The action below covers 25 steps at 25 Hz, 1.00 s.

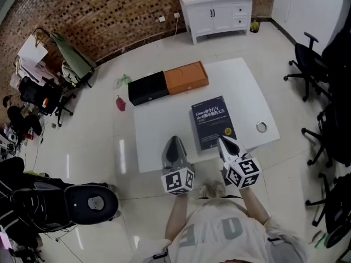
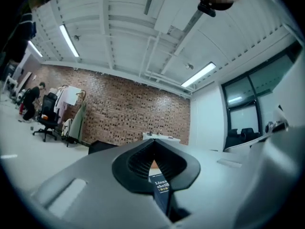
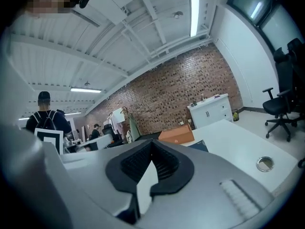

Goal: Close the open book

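On the white table (image 1: 159, 130) in a brick-walled room, the book (image 1: 213, 122) is laid flat and closed, so the left gripper (image 1: 175, 142) and right gripper (image 1: 224, 142) are held by its near end, jaws pinched together on nothing, since the job's probably done.

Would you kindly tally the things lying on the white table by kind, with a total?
Boxes: 2 (black box, orange box)
Books: 1 (closed dark book)
Rings: 1 (small round ring)
Total: 4
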Tool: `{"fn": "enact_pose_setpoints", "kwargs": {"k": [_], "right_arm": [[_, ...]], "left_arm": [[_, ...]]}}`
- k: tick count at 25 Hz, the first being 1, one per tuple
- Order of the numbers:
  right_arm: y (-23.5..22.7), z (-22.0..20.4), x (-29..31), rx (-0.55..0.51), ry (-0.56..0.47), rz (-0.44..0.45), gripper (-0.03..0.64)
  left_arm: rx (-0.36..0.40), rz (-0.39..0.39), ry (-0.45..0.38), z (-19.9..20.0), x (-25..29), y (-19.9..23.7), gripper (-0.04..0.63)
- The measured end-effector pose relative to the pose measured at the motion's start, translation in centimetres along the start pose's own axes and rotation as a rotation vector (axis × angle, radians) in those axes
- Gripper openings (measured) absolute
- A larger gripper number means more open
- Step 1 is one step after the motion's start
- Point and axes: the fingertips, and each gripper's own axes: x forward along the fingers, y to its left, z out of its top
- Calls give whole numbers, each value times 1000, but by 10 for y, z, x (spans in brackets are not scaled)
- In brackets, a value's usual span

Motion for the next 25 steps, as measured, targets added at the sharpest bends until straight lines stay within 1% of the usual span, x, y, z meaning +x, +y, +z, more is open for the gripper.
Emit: {"fn": "enact_pose_setpoints", "kwargs": {"k": [2, 5, 8, 11, 13, 15, 21, 23, 25], "right_arm": [[11, -3, 8, 1, 0, 16, 5], [21, -17, 14, 10, 35, 20, 5], [32, -35, 12, 12, 76, 5, 5], [41, -50, 5, 26, 104, -28, 5], [49, -59, -4, 23, 115, -44, 5], [57, -63, -10, 13, 113, -43, 5], [82, -64, -63, 10, 68, -12, 5], [88, -65, -91, 9, 41, -5, 5], [90, -76, -130, 12, 24, -11, 5]], "left_arm": [[-58, 30, 9, -2, -10, 21, 11], [-74, 51, 39, -13, -26, 39, 11], [-90, 41, 60, -20, -40, 53, 11], [-121, 19, 74, -24, -50, 66, 11], [-142, 9, 65, -22, -57, 74, 11], [-147, 6, 42, -13, -63, 80, 11], [-116, -16, -30, 17, -114, 59, 11], [-111, -27, -45, 23, -138, 43, 11], [-98, -51, -53, 24, -170, 18, 11]]}}
